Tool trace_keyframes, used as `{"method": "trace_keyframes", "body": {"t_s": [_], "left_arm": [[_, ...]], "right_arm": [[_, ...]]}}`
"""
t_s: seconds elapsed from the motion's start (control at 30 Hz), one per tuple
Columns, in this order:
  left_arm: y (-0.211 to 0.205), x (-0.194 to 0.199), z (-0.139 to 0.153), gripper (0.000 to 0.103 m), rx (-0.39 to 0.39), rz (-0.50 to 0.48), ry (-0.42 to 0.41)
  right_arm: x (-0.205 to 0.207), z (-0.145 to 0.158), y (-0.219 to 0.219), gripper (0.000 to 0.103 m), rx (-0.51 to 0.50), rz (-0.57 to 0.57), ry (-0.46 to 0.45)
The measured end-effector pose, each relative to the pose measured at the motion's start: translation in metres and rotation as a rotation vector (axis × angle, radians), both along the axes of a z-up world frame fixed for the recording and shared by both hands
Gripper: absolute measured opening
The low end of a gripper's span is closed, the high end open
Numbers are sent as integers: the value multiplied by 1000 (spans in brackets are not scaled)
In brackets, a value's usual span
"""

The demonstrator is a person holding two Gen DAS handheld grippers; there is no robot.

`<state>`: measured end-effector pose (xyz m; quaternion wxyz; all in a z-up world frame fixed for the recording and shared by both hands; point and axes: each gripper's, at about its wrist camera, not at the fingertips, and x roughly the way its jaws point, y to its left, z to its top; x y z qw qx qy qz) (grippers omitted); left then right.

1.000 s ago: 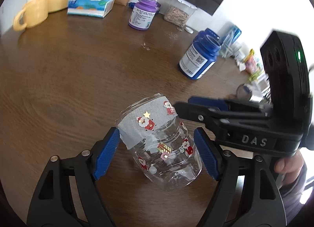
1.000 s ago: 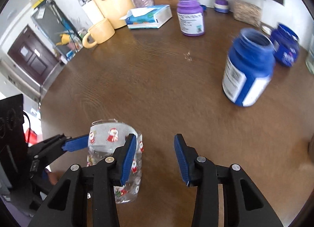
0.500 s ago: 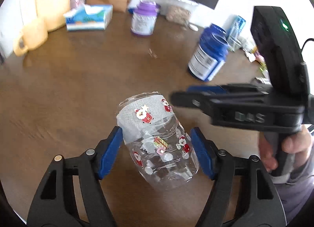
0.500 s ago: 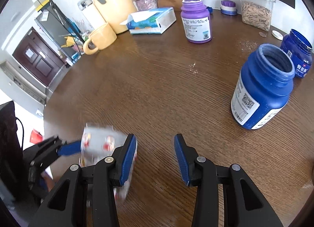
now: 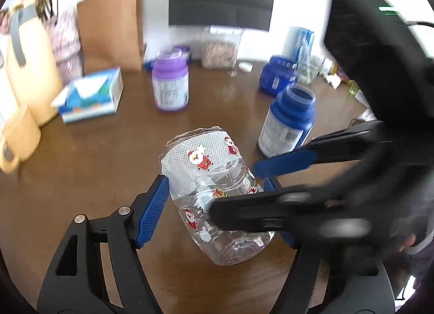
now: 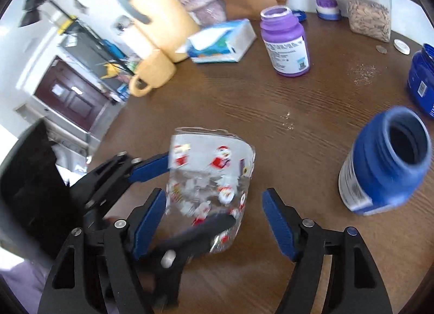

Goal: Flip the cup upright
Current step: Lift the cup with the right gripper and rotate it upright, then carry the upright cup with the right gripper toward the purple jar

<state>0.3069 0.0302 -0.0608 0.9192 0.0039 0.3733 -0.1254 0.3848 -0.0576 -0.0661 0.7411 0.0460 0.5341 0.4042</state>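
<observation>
The cup [image 5: 214,200] is clear plastic with Santa stickers and a white band near one end. It is tilted, held above the brown table. My left gripper [image 5: 214,205] is shut on the cup, its blue pads pressing both sides. In the right wrist view the cup [image 6: 208,175] sits between my right gripper's open jaws [image 6: 214,224], which straddle it without clearly touching. The right gripper's blue fingers [image 5: 282,163] reach in from the right in the left wrist view, blurred by motion.
An open blue jar [image 6: 385,170] stands to the right of the cup. A purple jar [image 6: 284,42], a tissue box [image 6: 222,42], a yellow mug [image 6: 154,75] and a yellow kettle [image 6: 160,23] stand further back. A second blue jar [image 6: 423,80] is at the right edge.
My left gripper has closed on the cup and lifted it. My right gripper has moved left, so the cup now lies between its open jaws.
</observation>
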Motion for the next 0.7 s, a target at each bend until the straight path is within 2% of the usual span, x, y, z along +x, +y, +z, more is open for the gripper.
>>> {"method": "trace_keyframes", "body": {"t_s": [0.07,0.13,0.17,0.2,0.33,0.43,0.6,0.63,0.7], "left_arm": [[1,2,3,68,-11,-17,-24],[-1,4,6,68,18,-26,-56],[-2,4,6,72,37,-24,-69],[-2,5,6,73,56,-21,-75],[6,14,4,74,47,-15,-51],[14,21,2,74,-1,-12,-11],[41,46,-5,71,-219,-66,67],[44,51,-5,70,-240,-75,74],[41,59,-3,70,-220,-84,49]], "right_arm": [[10,-2,11,77,0,5,25],[17,-4,18,76,-2,-2,36],[20,-4,20,71,1,-16,32],[21,-3,22,70,1,-19,28],[26,-1,28,68,-1,-29,8],[32,2,24,68,20,-60,-37],[30,9,21,69,21,-38,-194],[32,11,23,69,11,-37,-223],[35,15,25,69,-10,-37,-276]]}}
